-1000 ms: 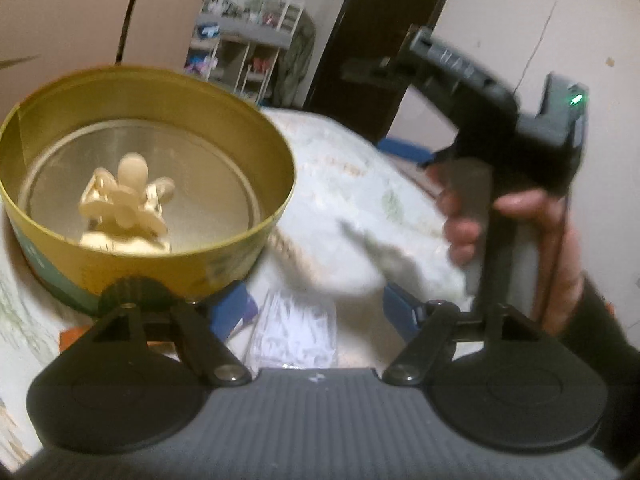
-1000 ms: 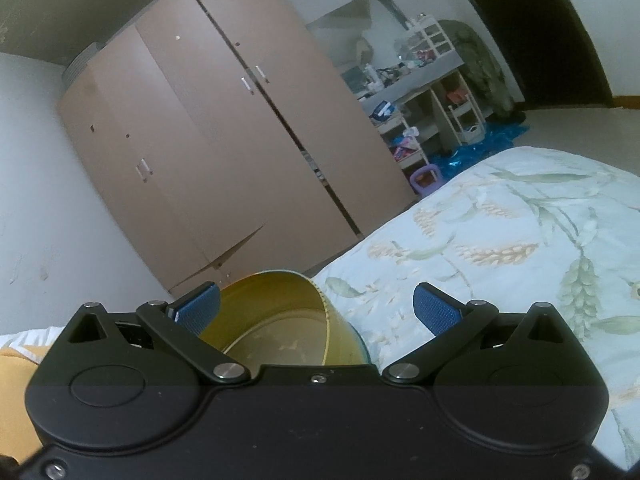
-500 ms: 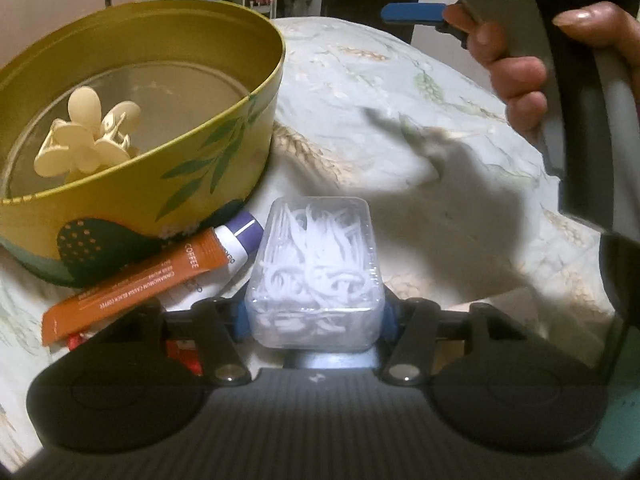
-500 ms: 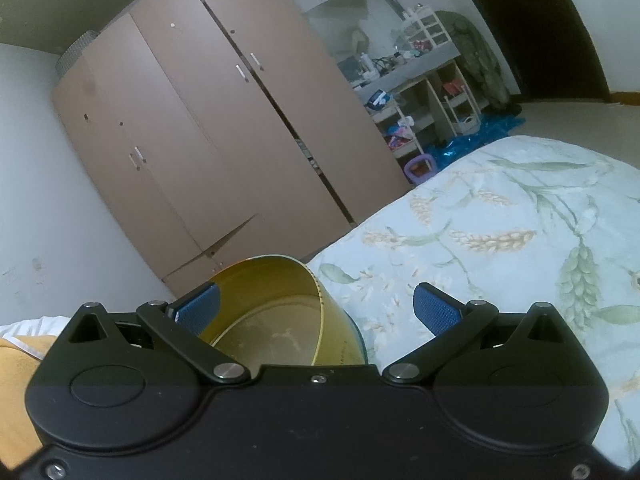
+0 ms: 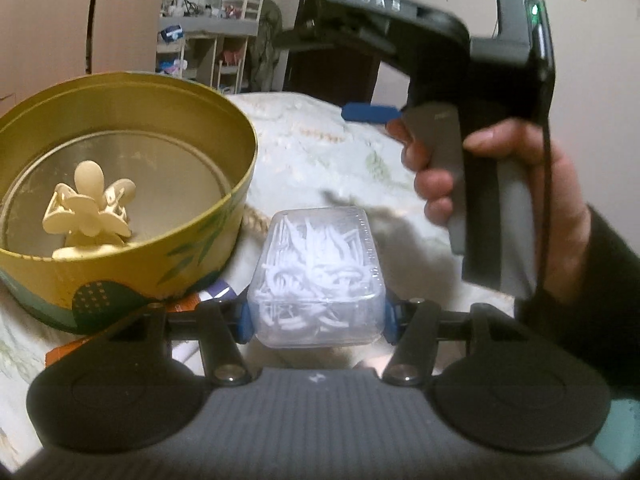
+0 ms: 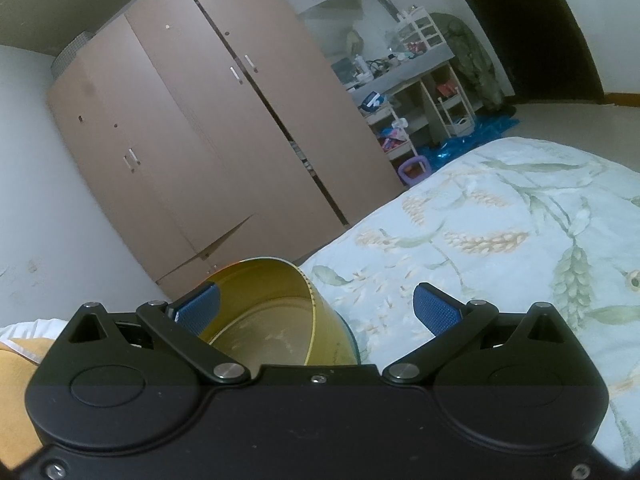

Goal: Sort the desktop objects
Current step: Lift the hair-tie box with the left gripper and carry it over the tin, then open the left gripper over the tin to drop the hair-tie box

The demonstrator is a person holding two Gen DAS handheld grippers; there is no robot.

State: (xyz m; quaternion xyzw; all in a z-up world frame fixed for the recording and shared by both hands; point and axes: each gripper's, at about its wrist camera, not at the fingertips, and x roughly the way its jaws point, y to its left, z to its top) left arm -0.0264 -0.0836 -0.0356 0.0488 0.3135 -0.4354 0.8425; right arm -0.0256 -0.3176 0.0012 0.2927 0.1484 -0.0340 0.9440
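My left gripper (image 5: 316,320) is shut on a clear plastic box of small white picks (image 5: 316,272), with a blue pad pressed on each side. Left of the box stands a round yellow tin (image 5: 120,92), open at the top, with a cream flower-shaped hair clip (image 5: 90,210) inside. An orange tube (image 5: 68,350) with a purple cap lies under the tin's near edge, mostly hidden. In the right wrist view my right gripper (image 6: 316,304) is open and holds nothing, and the tin (image 6: 260,280) sits below and beyond its fingers. The left wrist view shows that gripper raised at the right in a hand (image 5: 520,184).
Everything rests on a bed with a pale floral cover (image 6: 500,240). Beyond the bed stand a brown wardrobe (image 6: 200,140) and cluttered shelves (image 6: 420,92). A yellow cloth (image 6: 16,364) lies at the left edge.
My left gripper closed on the clear box, which lay loose in front of it a second ago, and has since tipped upward with the box. The right gripper has stayed where it was.
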